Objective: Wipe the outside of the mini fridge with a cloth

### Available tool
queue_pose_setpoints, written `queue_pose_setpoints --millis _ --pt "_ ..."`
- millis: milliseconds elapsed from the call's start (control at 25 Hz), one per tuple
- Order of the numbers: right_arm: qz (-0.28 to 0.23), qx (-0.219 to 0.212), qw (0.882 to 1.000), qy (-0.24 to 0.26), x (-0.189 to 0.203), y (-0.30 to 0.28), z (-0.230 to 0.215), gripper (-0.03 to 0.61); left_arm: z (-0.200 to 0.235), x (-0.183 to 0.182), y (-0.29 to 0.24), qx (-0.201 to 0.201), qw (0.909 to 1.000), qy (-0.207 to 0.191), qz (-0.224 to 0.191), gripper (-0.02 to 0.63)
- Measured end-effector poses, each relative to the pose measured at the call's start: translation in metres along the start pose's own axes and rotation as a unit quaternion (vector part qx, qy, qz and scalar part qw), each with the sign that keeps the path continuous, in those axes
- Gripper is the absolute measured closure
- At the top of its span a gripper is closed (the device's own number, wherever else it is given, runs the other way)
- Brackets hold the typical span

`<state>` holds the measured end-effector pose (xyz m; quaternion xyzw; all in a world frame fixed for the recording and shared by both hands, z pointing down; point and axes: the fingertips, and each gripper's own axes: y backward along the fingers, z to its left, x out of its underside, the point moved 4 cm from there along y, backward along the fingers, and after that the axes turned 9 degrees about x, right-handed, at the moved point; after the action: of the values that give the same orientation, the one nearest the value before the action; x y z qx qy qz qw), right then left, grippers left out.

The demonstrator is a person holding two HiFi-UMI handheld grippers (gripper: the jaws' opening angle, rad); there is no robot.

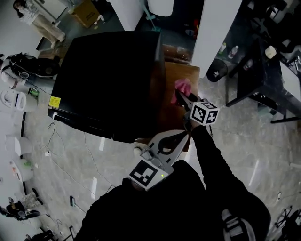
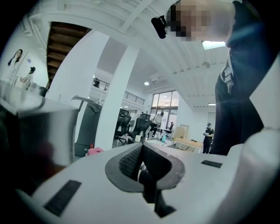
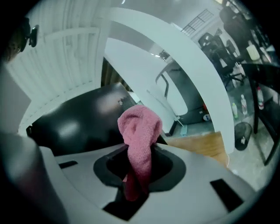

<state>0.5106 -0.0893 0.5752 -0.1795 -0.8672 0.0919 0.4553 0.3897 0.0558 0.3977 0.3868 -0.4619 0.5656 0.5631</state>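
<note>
A wooden bench [image 1: 181,80] stands on a pale, glossy marble floor [image 1: 244,150], where thin cables [image 1: 89,155] trail. A cardboard box [image 1: 86,12] sits far off, and white appliances [image 1: 13,100] line the floor's left edge. A white pillar [image 1: 214,28] rises just beside a round black bin [image 1: 217,70], with a black-framed desk [image 1: 263,80] near them. The left gripper view shows office chairs [image 2: 131,124], a wooden staircase [image 2: 61,41], a ceiling light [image 2: 214,44] and a distant standing person [image 2: 208,131].
</note>
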Motion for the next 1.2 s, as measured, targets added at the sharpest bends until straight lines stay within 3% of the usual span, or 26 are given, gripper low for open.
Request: queue_pose_setpoints --millis 160,280,400,560,680,880,1000,1080,1200 --pt "-0.020 -0.040 0.995 0.090 -0.077 0.038 0.062 0.486 -0.015 -0.080 0.015 0.055 0.9970 -0.002 -0.054 0.607" --pt "-0.026 -0.057 0.987 0.150 -0.129 0.059 0.116 0.479 -0.017 -0.133 0.044 0.070 0.9938 -0.029 -0.082 0.607" --pt "-0.026 -0.067 0.975 0.208 -0.172 0.062 0.168 0.479 0.002 -0.165 0.079 0.058 0.9934 -0.059 -0.079 0.607" --pt "0.004 -0.066 0.956 0.287 -0.207 0.050 0.218 0.479 0.038 -0.197 0.116 0.036 0.9959 -0.053 -0.064 0.607" --pt "0.043 -0.060 0.934 0.349 -0.225 0.026 0.249 0.479 0.066 -0.217 0.137 0.021 0.9967 -0.054 -0.058 0.607" --pt "0.149 -0.022 0.865 0.479 -0.239 -0.036 0.271 0.479 0.113 -0.231 0.156 -0.033 0.9949 -0.093 -0.021 0.607" --pt "0.196 0.001 0.833 0.517 -0.245 -0.085 0.266 0.479 0.140 -0.223 0.166 -0.060 0.9934 -0.098 -0.005 0.607" --pt "0.224 0.010 0.824 0.520 -0.242 -0.110 0.254 0.480 0.149 -0.215 0.171 -0.068 0.9941 -0.085 -0.005 0.607" --pt "0.256 0.020 0.829 0.497 -0.231 -0.129 0.233 0.480 0.153 -0.208 0.174 -0.066 0.9950 -0.074 -0.014 0.607"
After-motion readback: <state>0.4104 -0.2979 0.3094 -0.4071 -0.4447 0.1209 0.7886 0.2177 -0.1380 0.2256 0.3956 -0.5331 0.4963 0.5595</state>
